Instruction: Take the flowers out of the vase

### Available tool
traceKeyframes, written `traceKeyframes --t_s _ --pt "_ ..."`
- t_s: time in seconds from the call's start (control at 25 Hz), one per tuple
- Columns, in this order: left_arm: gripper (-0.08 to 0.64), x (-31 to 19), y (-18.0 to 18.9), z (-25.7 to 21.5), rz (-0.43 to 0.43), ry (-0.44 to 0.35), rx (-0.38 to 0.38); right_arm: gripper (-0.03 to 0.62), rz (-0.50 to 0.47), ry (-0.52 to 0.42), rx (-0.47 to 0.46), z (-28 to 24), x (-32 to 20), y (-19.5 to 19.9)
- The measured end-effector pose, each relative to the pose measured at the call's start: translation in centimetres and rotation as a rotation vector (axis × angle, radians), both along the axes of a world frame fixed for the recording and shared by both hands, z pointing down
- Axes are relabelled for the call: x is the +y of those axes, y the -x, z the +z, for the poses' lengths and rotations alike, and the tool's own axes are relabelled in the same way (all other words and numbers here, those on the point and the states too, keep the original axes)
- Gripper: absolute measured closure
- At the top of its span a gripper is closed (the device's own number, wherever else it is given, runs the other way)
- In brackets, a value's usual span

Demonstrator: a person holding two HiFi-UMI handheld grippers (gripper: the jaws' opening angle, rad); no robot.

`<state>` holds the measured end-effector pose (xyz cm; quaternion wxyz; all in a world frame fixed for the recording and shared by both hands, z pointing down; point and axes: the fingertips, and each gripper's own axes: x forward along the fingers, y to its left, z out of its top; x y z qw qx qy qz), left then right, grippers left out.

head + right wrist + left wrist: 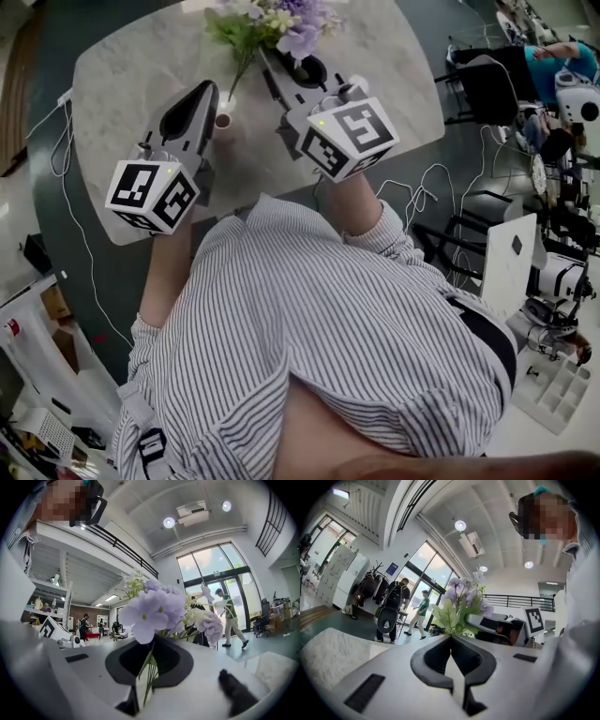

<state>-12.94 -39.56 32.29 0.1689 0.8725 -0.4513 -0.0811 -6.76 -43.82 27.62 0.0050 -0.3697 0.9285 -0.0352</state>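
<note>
**Flower removal, grip on the stems.** The right gripper is clamped on the thin green stems of the flowers. The stems run up through the slot between its dark pads, and the mauve and cream heads stand just beyond the tips. The left gripper has its jaws together, with green leaves just past the tips. No stem shows in its slot, and whether the tips pinch a leaf cannot be told.

**Position.** The flowers hang over the far edge of the table, near its middle. The vase, a small round-mouthed vessel, stands near the table's centre, just beside the left gripper's right flank. The lower end of the stems lies close to its mouth; whether it has cleared the rim cannot be told.

**Handling (judged).** The bunch is probably light, with slender stems that bend and crush easily. The heads are soft and top-heavy, so the bunch may sway. The best hold is low on the bundled stems, below the leaves. The small vase looks easy to tip.

**Views compared.** Only the head view shows the vase and the table's outline. Only the right gripper view shows the stems inside the clamp. The left gripper view alone shows the flowers from the opposite side, with the right gripper beyond them.
</note>
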Motion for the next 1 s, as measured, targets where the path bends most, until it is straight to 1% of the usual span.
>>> traceKeyframes --t_s 0.16,0.4,0.56,0.68,0.8,0.88,1.0 --pt "0.549 -0.6 -0.3 -0.9 0.024 -0.03 -0.037 0.565 0.001 -0.033 -0.018 -2.1 -0.4 -0.6" --pt "0.549 -1.6 -1.2 -3.9 0.062 -0.111 -0.1 0.565 0.002 -0.068 -0.046 -4.5 -1.1 -1.6" --pt "0.549 -1.8 -1.7 -6.5 0.087 -0.165 -0.084 0.565 -0.023 -0.114 -0.072 -6.4 -1.1 -1.8" --pt "0.549 -1.9 -1.4 -8.7 0.084 -0.218 -0.094 0.565 -0.04 -0.153 -0.073 -7.8 -1.0 -1.5" --pt "0.549 -2.2 -0.6 -10.4 0.073 -0.261 -0.082 0.565 -0.065 -0.149 -0.114 -8.8 -1.1 -1.1" --pt "0.549 -2.4 -0.3 -11.0 0.061 -0.275 -0.078 0.565 -0.072 -0.144 -0.141 -9.2 -1.1 -1.2" --pt "0.549 -2.6 -0.4 -11.4 0.034 -0.286 -0.094 0.565 -0.081 -0.128 -0.186 -9.6 -1.3 -1.8"
